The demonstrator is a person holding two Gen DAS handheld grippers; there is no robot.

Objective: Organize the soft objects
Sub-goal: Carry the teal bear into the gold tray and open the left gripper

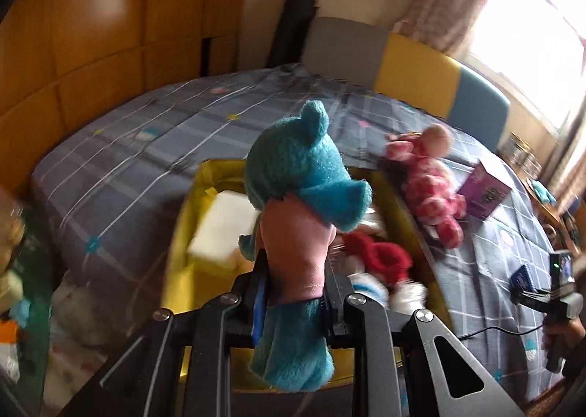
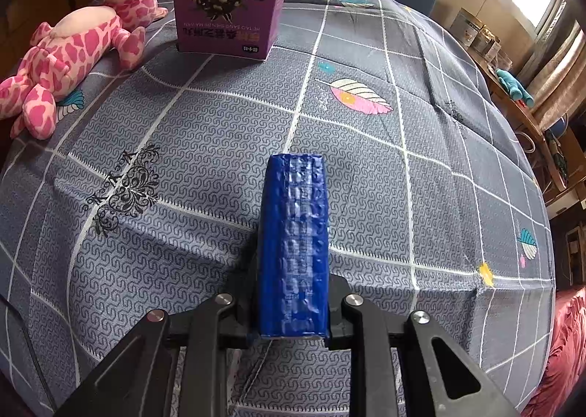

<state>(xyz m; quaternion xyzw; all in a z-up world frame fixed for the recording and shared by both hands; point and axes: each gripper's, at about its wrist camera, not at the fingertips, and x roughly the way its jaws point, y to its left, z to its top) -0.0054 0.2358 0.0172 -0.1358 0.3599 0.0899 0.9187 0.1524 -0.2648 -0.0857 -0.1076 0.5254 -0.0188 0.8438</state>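
My left gripper [image 1: 293,292] is shut on a teal plush toy with a pink belly [image 1: 300,175] and holds it up above a yellow box [image 1: 190,197] on the bed. The box holds a white foam block [image 1: 219,230] and a red and white plush [image 1: 381,259]. A pink spotted giraffe plush [image 1: 432,186] lies on the quilt to the right of the box; it also shows in the right wrist view [image 2: 69,58] at the far left. My right gripper [image 2: 293,175] is shut with nothing between its blue pads [image 2: 293,245], low over the quilt.
A purple carton [image 2: 229,3] stands on the grey checked quilt [image 2: 403,160] beside the giraffe. A padded headboard [image 1: 417,69] and a window lie beyond. A side shelf with jars and a teal toy [image 2: 512,85] runs along the right. More plush toys [image 1: 11,270] sit at the left edge.
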